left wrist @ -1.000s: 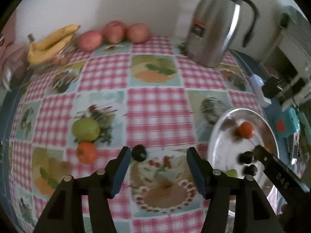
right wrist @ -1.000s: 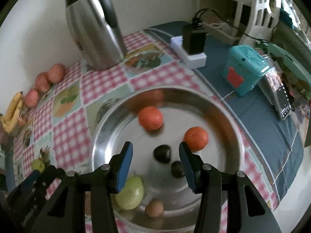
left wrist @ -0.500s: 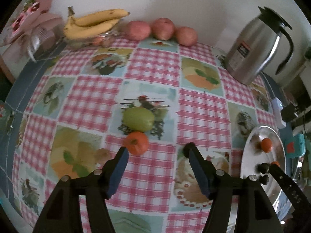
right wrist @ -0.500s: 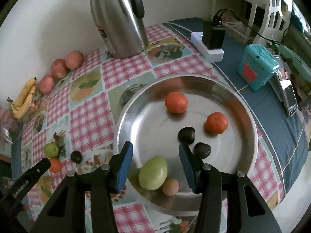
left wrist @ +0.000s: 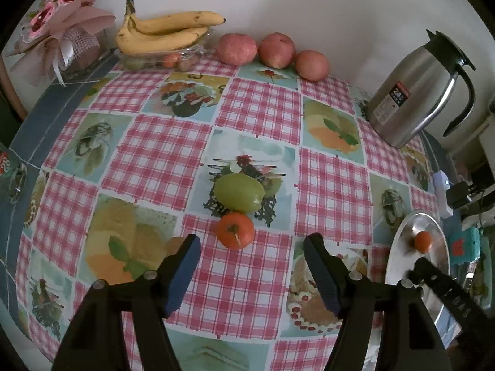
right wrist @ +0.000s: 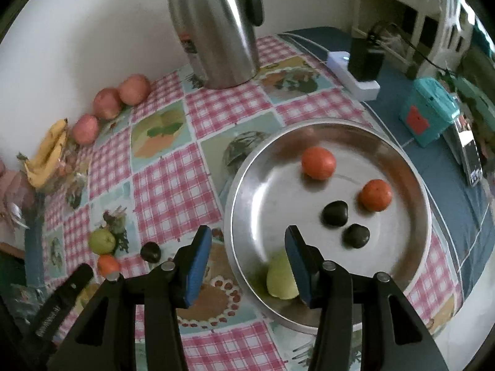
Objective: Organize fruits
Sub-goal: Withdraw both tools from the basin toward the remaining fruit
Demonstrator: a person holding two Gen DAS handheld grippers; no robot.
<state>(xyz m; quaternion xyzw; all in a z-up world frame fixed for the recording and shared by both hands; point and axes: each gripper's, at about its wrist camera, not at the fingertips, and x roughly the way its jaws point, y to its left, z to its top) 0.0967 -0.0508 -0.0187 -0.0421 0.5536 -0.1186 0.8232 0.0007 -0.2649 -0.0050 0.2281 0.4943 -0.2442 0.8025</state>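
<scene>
My left gripper is open and empty above the checked tablecloth, just short of an orange fruit with a green fruit behind it. My right gripper is open and empty over the near left rim of the steel bowl. The bowl holds two orange fruits, two dark fruits and a green fruit, partly hidden by my right finger. A dark fruit lies on the cloth left of the bowl.
Three red apples and a bunch of bananas on a clear box line the back wall. A steel thermos jug stands back right. A power strip, a teal box and a bouquet sit around the edges.
My left gripper has swung left from the dark fruit to face the orange and green fruits. My right gripper has pulled back and left from over the bowl's middle to its left rim.
</scene>
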